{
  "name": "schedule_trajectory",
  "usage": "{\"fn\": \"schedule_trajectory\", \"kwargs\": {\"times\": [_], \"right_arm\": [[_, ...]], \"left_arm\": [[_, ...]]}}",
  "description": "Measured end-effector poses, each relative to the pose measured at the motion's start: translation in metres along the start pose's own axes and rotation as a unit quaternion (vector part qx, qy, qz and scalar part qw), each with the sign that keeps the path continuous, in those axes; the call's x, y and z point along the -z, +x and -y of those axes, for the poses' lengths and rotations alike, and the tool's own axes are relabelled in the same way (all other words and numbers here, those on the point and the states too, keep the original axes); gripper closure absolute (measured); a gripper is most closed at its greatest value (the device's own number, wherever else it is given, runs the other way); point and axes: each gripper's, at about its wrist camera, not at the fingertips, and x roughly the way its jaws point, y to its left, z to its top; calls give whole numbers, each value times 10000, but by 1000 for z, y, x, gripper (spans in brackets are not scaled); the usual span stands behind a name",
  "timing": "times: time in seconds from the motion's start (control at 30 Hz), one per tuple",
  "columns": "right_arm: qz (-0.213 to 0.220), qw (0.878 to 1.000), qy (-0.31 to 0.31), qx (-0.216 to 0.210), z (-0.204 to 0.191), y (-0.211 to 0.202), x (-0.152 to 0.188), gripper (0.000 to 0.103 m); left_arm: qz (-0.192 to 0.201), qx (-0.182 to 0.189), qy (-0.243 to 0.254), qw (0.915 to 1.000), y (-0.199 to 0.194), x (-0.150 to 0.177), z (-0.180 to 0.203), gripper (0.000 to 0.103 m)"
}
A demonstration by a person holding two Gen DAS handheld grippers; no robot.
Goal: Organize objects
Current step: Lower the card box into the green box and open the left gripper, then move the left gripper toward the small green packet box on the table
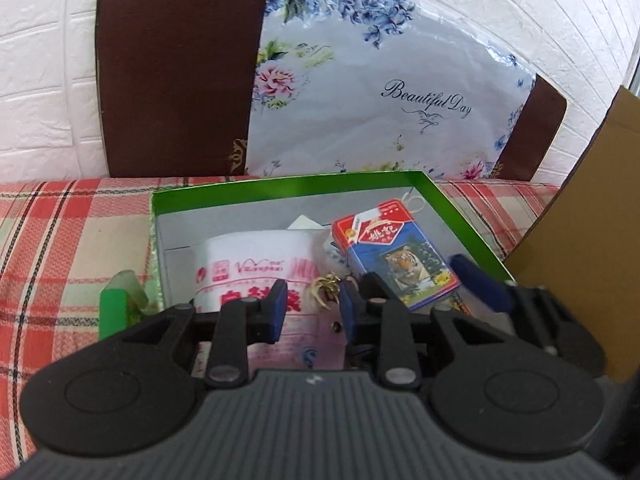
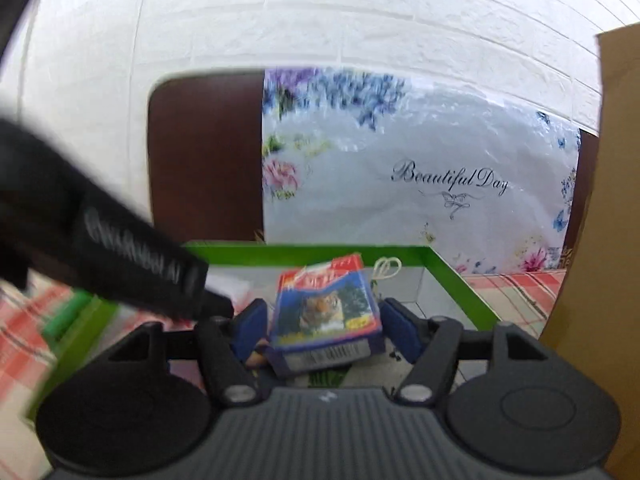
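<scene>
So the tiger card pack (image 2: 326, 314) sits inside the green box (image 2: 456, 276), long axis pointing away, right between the right gripper (image 2: 322, 330)'s spread fingers, not visibly clamped. Left gripper (image 1: 314, 306), fingers parted, hovers over the tissue pack (image 1: 256, 272).

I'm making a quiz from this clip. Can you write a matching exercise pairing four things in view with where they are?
Things:
1. tiger card pack
2. white roll
3. green block
4. cardboard sheet

Places:
A. outside the green box, at its left wall
B. standing right of the box
C. between the open right claw pads, over the box
D. inside the box, left part

Pairs: 1-C, 2-D, 3-A, 4-B
</scene>
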Motion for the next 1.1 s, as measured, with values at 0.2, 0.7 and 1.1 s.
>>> {"fn": "schedule_trajectory", "kwargs": {"times": [0.2,0.7,1.1], "right_arm": [[425,9989,193,-5,-3,-39,8,30],[3,9964,682,-496,-28,-111,31,30],[-54,9958,74,-915,-92,-126,27,30]], "left_arm": [[166,-231,135,9995,-25,8,-7,67],[306,-1048,365,9934,-89,65,-29,56],[330,-1529,96,9876,-113,91,-80,52]]}}
